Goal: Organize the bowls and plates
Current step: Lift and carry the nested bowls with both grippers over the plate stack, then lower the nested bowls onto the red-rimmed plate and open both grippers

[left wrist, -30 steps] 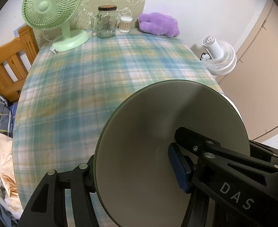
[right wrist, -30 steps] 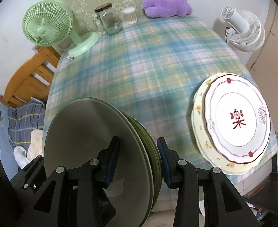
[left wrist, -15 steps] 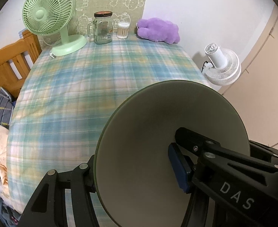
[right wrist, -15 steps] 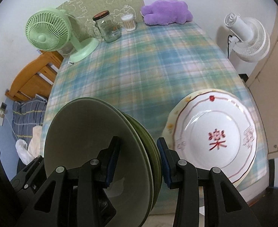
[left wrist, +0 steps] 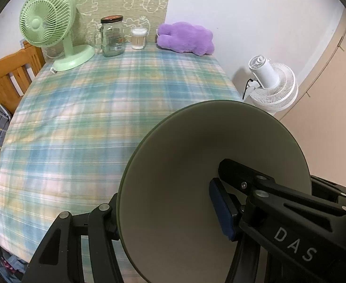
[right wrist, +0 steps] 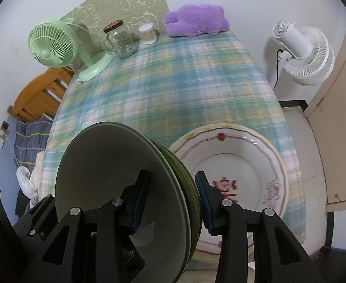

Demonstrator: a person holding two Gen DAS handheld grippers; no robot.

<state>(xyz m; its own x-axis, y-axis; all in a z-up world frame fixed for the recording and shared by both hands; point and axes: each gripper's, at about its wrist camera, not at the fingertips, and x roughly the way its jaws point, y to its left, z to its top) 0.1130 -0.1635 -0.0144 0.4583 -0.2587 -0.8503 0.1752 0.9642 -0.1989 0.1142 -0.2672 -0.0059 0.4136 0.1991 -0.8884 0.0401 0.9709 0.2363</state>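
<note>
Since a second ago the table has slid left in the left wrist view, where the left gripper point(left wrist: 170, 214), marked "DAS", clamps the green plates point(left wrist: 196, 176) at 5 o'clock, while in the right wrist view the right gripper point(right wrist: 170, 200) clamps the same stack point(right wrist: 116, 179) beside white plates point(right wrist: 238, 165) bearing a red character at 4 o'clock.

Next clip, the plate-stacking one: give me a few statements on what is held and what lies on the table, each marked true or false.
1. The right gripper grips a stack of green plates by its edge. True.
2. The white plate with red characters is held in the air. False: it lies on the checked tablecloth.
3. The glass jar stands between the green fan and the small cup. True.
4. The purple plush lies on the floor. False: it lies on the table's far edge.
</note>
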